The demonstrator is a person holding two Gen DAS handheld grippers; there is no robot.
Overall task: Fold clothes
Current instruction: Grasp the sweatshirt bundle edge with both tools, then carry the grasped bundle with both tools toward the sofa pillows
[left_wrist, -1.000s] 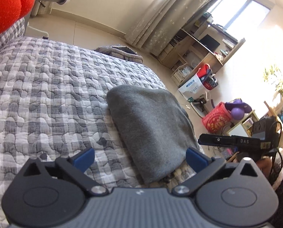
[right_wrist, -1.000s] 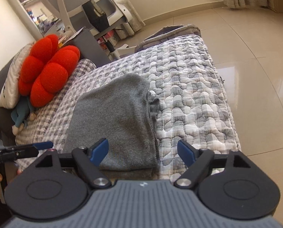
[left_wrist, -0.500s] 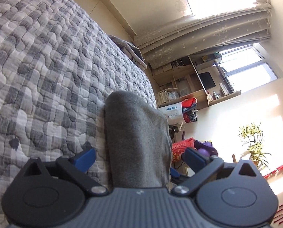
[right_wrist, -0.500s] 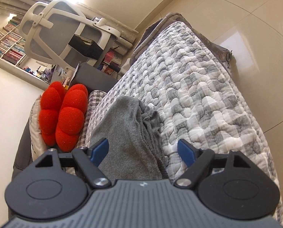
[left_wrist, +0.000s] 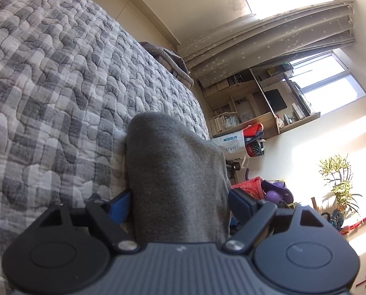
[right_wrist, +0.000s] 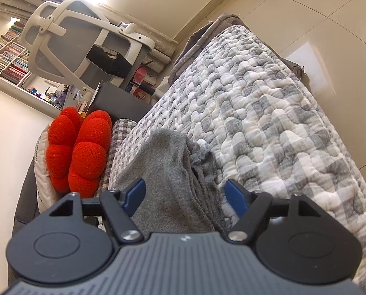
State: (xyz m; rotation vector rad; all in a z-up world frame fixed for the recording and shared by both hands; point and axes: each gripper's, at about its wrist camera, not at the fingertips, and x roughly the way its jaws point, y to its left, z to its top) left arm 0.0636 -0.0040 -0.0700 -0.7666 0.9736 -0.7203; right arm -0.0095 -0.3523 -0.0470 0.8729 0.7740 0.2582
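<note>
— What carries everything here?

— A bed (left_wrist: 48,78) covered with a grey-and-white checked quilt (right_wrist: 269,113), stitched in a pebble pattern.

— And what lies directly on it?

— A folded grey garment (left_wrist: 175,172) rests on the quilt near the bed's side edge, its layered raw edges (right_wrist: 202,172) showing on one side. A red flower-shaped cushion (right_wrist: 79,152) sits at the head end, beside a pillow in a small grey check (right_wrist: 114,142). At the far corner, a crumpled grey cloth (left_wrist: 170,61) lies at the bed's edge.

— What is beyond the edge?

— A glossy tiled floor (right_wrist: 330,19) beside the bed.
</note>
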